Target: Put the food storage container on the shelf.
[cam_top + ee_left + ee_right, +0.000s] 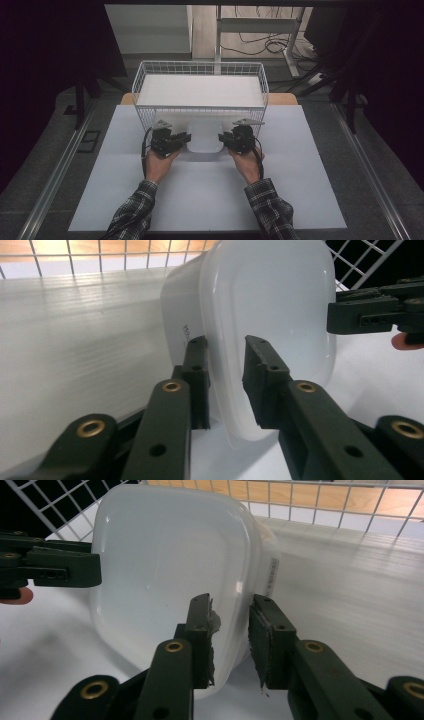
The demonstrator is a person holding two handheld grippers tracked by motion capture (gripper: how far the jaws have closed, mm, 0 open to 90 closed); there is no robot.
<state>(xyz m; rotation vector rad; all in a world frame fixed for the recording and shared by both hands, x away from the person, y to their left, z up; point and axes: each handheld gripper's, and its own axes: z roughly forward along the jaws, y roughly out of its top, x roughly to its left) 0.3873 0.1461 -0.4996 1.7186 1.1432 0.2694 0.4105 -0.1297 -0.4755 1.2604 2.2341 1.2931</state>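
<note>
A white tub (204, 135) is held above the counter (300, 200) before a wire basket (200, 67). Its left rim is straddled by the left gripper (226, 370), its right rim by the right gripper (231, 625). Actual clamping cannot be told.

No text is legible. The translucent white plastic container (270, 315) carries small dark print on its side wall in both gripper views, too blurred to read.

One overhead camera looks forward and down; both gripper cameras look close along their jaws at the shared white container (270, 315).
</note>
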